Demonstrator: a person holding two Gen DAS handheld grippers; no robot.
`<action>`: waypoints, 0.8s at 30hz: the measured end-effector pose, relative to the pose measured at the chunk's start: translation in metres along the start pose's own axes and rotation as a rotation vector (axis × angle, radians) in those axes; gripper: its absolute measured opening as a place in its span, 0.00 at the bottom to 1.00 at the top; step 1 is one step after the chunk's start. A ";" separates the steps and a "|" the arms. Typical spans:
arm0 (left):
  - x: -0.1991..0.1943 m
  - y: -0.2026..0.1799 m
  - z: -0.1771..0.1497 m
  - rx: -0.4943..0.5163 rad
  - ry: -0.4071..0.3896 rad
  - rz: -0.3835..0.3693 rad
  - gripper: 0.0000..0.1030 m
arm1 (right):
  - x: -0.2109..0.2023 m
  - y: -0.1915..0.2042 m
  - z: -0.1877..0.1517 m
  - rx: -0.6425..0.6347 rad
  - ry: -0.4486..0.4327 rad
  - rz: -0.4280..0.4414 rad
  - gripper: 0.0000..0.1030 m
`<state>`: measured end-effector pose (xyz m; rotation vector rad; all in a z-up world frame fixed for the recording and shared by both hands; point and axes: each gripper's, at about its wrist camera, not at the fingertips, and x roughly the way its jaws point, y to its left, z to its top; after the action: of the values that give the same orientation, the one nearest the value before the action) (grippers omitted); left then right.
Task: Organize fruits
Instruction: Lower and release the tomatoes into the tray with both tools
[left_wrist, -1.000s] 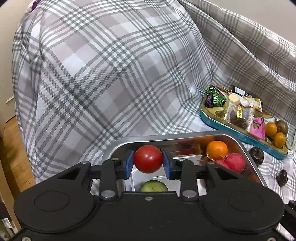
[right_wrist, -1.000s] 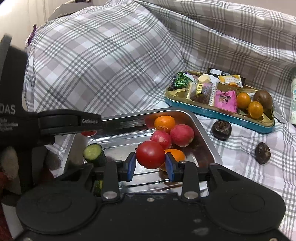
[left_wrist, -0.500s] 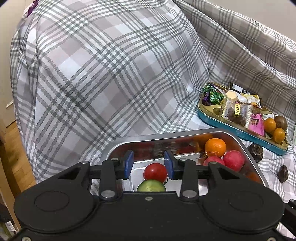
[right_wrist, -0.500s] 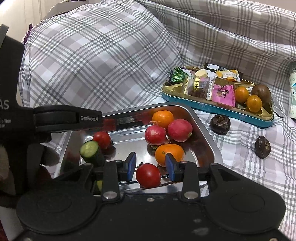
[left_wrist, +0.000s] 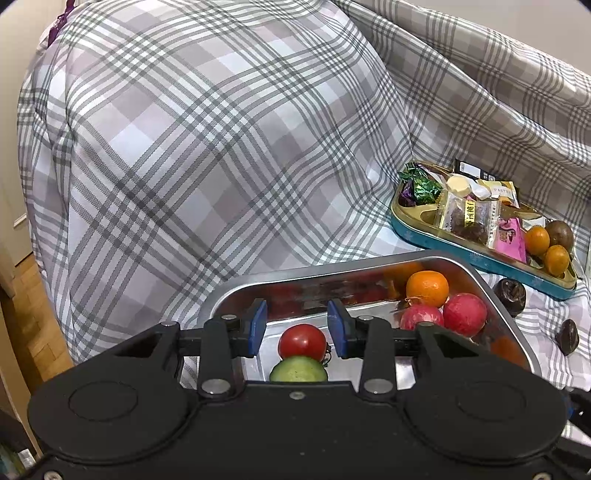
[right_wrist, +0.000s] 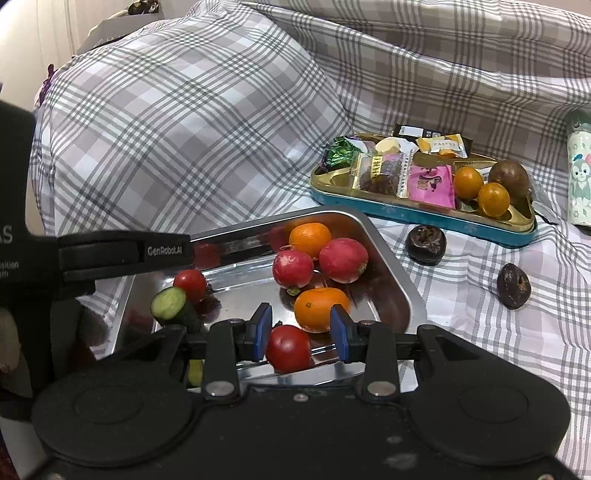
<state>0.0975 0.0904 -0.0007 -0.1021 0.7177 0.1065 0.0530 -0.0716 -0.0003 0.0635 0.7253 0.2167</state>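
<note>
A steel tray (right_wrist: 395, 280) (left_wrist: 236, 291) holds two oranges (right_wrist: 309, 239), two red radishes (right_wrist: 343, 260), a cucumber piece (right_wrist: 169, 303) and two red tomatoes. My left gripper (left_wrist: 297, 326) is open above one tomato (left_wrist: 302, 341), which lies in the tray beside the cucumber piece (left_wrist: 298, 370). My right gripper (right_wrist: 301, 332) is open above the other tomato (right_wrist: 289, 349), which lies in the tray near its front edge. The left gripper's arm (right_wrist: 122, 253) reaches over the tray's left side.
A teal and gold tin (right_wrist: 424, 216) (left_wrist: 480, 254) at the back right holds wrapped snacks, two small oranges (right_wrist: 493, 199) and a brown fruit (right_wrist: 509, 177). Two dark dried fruits (right_wrist: 425, 239) (right_wrist: 513, 285) lie on the plaid cloth. A printed bottle (right_wrist: 580, 166) stands far right.
Both grippers opened and let their tomatoes drop into the tray. Both grippers have since lifted slightly away from the fruit.
</note>
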 end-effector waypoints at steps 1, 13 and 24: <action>0.000 0.000 0.000 0.001 -0.001 0.000 0.45 | -0.001 -0.001 0.001 0.005 -0.003 -0.001 0.36; -0.001 -0.004 0.000 0.035 -0.004 0.003 0.45 | -0.011 -0.034 0.001 0.070 -0.044 -0.039 0.36; -0.004 -0.020 -0.001 0.105 -0.013 -0.035 0.45 | -0.024 -0.095 -0.014 0.135 -0.061 -0.127 0.36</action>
<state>0.0964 0.0703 0.0019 -0.0139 0.7072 0.0356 0.0435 -0.1701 -0.0077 0.1519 0.6797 0.0442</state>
